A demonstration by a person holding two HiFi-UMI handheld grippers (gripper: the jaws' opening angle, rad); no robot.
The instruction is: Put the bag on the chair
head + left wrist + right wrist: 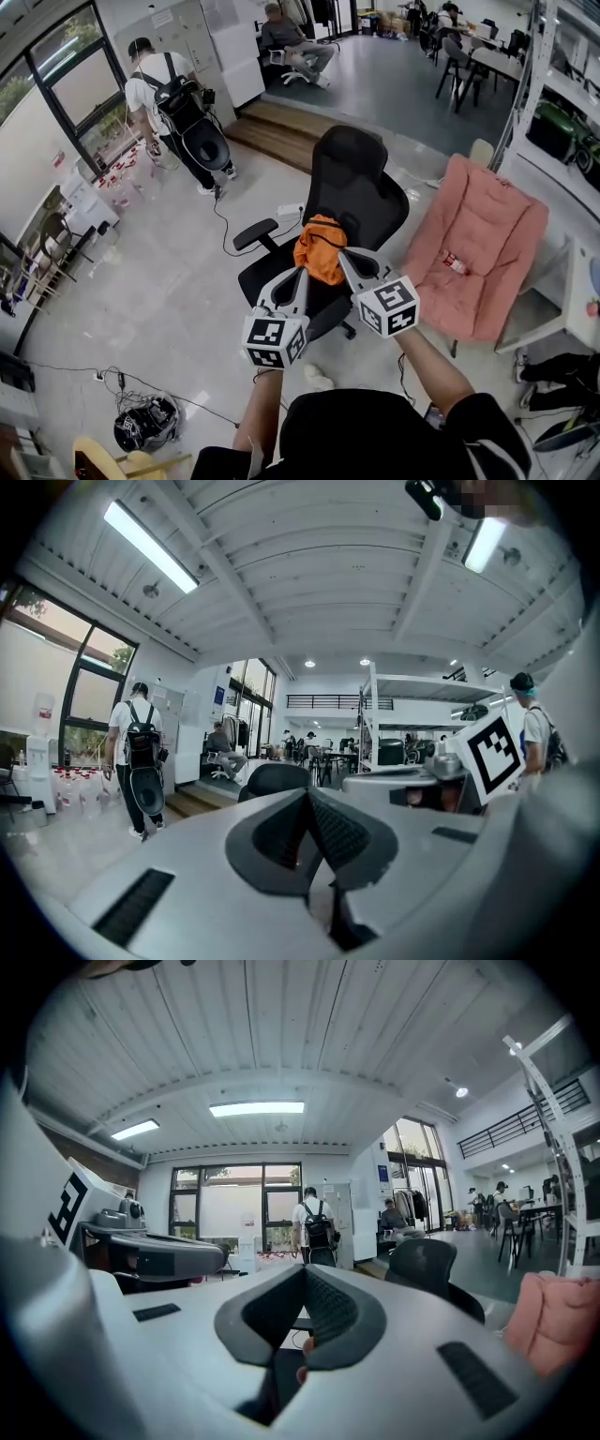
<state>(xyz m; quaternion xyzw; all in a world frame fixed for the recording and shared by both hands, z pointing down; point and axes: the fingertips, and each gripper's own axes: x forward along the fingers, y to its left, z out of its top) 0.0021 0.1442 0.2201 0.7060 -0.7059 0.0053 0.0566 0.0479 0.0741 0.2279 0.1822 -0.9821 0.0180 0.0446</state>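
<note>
As I look down through the head view, the orange bag (319, 246) hangs in front of the backrest of the black office chair (366, 183), over its seat. My two tongs pinch it from either side. I cannot tell whether its bottom touches the seat.

My left tongs (302, 275) are closed on the bag's lower left edge. In the left gripper view their jaws press tight together, with only a faint sliver of orange in the seam. My right tongs (346, 259) are clamped on the bag's right side, and the right gripper view shows a scrap of orange just under the closed jaws.

A pink lounge chair (478, 244) stands near the office chair's right. A person with a backpack (159, 98) stands by the windows, well apart.
</note>
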